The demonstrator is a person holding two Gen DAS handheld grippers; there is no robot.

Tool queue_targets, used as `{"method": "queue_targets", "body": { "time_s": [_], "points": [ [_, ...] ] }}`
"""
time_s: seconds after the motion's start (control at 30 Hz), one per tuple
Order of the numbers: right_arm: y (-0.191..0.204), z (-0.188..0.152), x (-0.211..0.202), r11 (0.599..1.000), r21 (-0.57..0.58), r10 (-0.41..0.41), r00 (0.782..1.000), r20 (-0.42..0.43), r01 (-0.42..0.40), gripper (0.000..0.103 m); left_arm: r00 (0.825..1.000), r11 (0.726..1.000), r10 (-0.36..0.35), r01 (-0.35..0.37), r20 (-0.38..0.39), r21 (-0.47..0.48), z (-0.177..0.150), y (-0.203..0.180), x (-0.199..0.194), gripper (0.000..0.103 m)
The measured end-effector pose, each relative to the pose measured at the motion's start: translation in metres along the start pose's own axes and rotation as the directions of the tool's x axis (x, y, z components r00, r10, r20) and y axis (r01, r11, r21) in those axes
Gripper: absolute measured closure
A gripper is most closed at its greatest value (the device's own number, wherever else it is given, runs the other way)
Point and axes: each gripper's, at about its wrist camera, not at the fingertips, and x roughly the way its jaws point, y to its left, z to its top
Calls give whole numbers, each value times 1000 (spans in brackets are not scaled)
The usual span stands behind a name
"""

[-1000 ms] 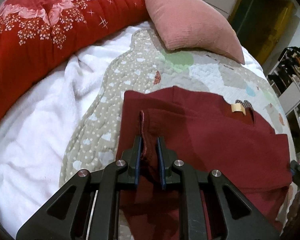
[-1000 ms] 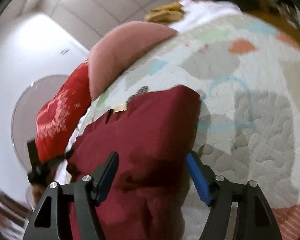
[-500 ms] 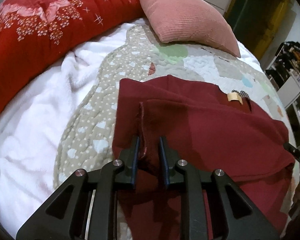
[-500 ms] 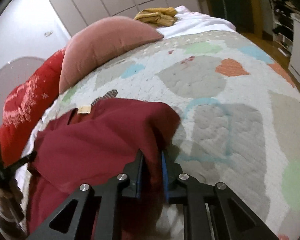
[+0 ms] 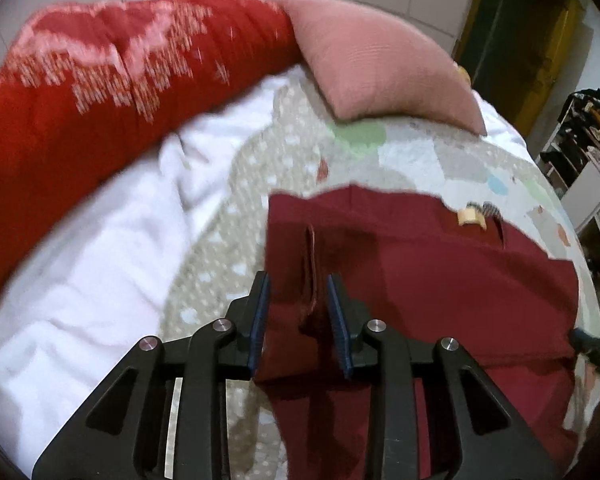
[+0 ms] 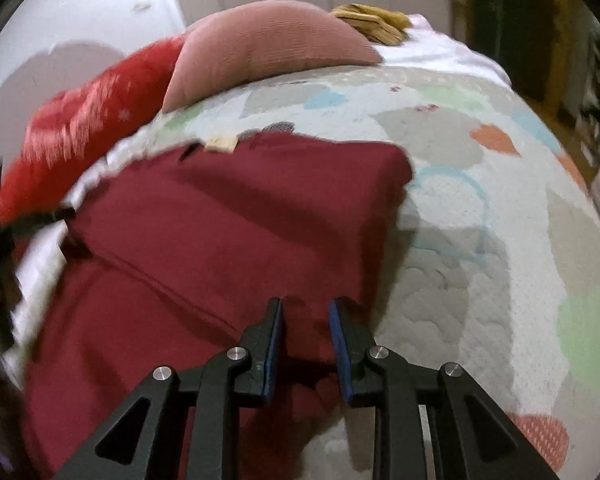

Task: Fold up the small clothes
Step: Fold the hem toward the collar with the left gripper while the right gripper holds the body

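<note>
A dark red garment point(image 5: 440, 276) lies folded on the patterned quilt point(image 5: 420, 156), with a tan neck label point(image 5: 471, 216) at its far edge. My left gripper point(image 5: 298, 300) is open, its blue pads either side of a raised fold of the cloth point(image 5: 312, 276) near the garment's left edge. My right gripper point(image 6: 304, 340) is also open, jaws apart over the garment's point(image 6: 228, 232) near right edge. The label shows in the right wrist view point(image 6: 220, 144) too.
A pink cushion point(image 5: 376, 60) and a red floral duvet point(image 5: 100, 92) lie at the head of the bed. A white fleece blanket point(image 5: 84, 264) covers the left side. Yellow cloth point(image 6: 372, 22) sits behind the cushion. Shelves point(image 5: 588, 152) stand at the right.
Both grippers were shut on the garment half a second ago and have now opened, letting the cloth go. Both views have tilted up slightly and are blurred by motion.
</note>
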Motion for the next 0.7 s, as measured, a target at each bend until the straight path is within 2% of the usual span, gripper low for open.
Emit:
{"method": "queue_targets", "body": {
  "time_s": [0.07,0.13,0.23,0.33,0.4,0.47,0.57,0.63,0.7],
  "points": [
    [-7,11,-12,999,42,15,998,69,-18,80,999,1000,-23,23,28,-12,3,-3,-5,75],
    [-6,24,-12,999,47,-28,994,102,23,79,999,999,-35,36,20,-5,5,-8,0,68],
    [-1,40,2,999,26,-41,992,118,38,79,999,999,-27,28,-20,16,1,-18,20,68],
    [-7,53,32,996,38,-82,993,83,79,80,998,1000,7,-5,-68,17,-5,-19,45,67],
    [-18,55,54,994,67,-87,995,40,84,80,997,1000,-19,19,-80,-10,-5,-13,56,66],
    [-24,56,53,994,100,-59,997,53,54,79,996,999,-30,28,-88,-17,-4,-11,54,66],
    [-21,48,32,994,105,-40,997,63,33,78,995,999,-40,38,-97,-18,-6,-8,39,66],
    [-16,35,14,995,98,-32,997,67,25,68,995,999,-44,42,-89,-14,-12,-6,27,66],
    [-9,15,0,997,79,-24,998,66,19,64,996,998,-54,53,-76,-25,-24,-2,11,66]
  ]
}}
